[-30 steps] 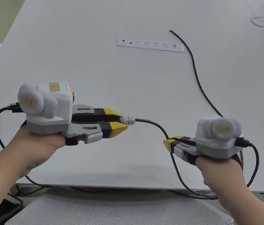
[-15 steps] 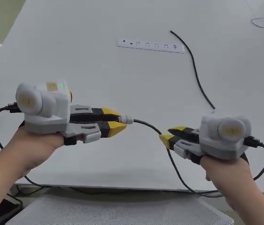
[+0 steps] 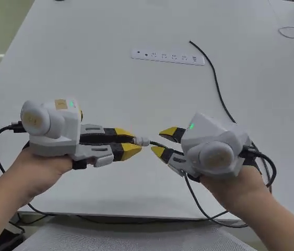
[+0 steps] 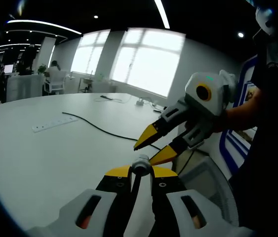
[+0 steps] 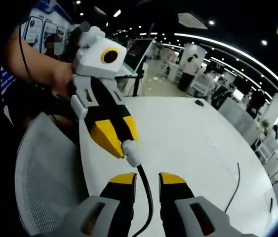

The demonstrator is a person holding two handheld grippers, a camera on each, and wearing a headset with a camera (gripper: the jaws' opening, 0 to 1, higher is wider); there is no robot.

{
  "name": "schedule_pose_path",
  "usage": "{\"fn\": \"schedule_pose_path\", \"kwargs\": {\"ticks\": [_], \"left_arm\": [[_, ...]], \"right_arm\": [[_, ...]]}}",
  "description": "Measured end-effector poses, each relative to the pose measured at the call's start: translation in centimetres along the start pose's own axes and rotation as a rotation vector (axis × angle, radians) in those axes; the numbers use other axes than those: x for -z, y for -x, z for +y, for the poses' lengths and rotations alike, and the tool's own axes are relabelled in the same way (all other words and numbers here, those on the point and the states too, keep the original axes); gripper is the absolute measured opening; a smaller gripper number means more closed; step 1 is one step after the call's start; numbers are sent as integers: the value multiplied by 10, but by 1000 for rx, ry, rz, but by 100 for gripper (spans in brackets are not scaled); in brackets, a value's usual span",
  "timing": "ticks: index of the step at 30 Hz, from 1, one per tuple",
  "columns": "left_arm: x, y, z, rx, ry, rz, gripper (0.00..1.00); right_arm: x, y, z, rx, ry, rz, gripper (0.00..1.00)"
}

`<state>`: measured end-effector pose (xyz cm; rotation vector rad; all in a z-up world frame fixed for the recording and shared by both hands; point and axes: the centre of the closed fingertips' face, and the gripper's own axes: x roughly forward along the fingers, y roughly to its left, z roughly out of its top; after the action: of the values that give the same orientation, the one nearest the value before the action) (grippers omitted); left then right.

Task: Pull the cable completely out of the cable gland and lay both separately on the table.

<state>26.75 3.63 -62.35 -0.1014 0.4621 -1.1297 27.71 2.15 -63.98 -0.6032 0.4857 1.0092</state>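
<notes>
My left gripper (image 3: 131, 145) is shut on the white cable gland (image 3: 142, 141), held just above the table's (image 3: 84, 63) near edge. The black cable (image 3: 154, 144) leaves the gland's tip and passes between the jaws of my right gripper (image 3: 163, 142), which stands open and faces the gland from the right. In the left gripper view the gland (image 4: 141, 165) sits between the yellow fingertips, with the right gripper (image 4: 151, 149) just beyond. In the right gripper view the cable (image 5: 146, 190) runs between the spread jaws up to the gland (image 5: 132, 155). I cannot tell whether the jaws touch the cable.
A white power strip (image 3: 167, 55) lies at the back of the table. A long stretch of black cable (image 3: 217, 78) runs from there toward the right hand. A thin white wire (image 3: 293, 32) lies at the far right. A mesh chair seat (image 3: 136, 238) is below the near edge.
The right gripper has moved left along the cable, close up to the gland, has rolled over, and its jaws have spread apart. The left gripper has kept its hold and barely moved.
</notes>
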Motion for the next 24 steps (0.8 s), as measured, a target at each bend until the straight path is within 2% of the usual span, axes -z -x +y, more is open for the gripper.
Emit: {"fn": "schedule_pose_path", "kwargs": {"ticks": [4, 6, 13, 17, 24], "left_arm": [[0, -1, -1, 5, -1, 2, 15], [1, -2, -1, 6, -5, 6, 15], [3, -3, -1, 10, -10, 15, 15], [4, -4, -1, 10, -11, 14, 15], [1, -4, 2, 7, -10, 5, 15]], "right_arm": [[-2, -3, 4, -14, 14, -6, 9], [-2, -4, 5, -20, 15, -6, 3], [3, -5, 7, -31, -27, -3, 1], [4, -5, 7, -23, -26, -5, 0], [10, -5, -1, -4, -118, -8, 0]]}}
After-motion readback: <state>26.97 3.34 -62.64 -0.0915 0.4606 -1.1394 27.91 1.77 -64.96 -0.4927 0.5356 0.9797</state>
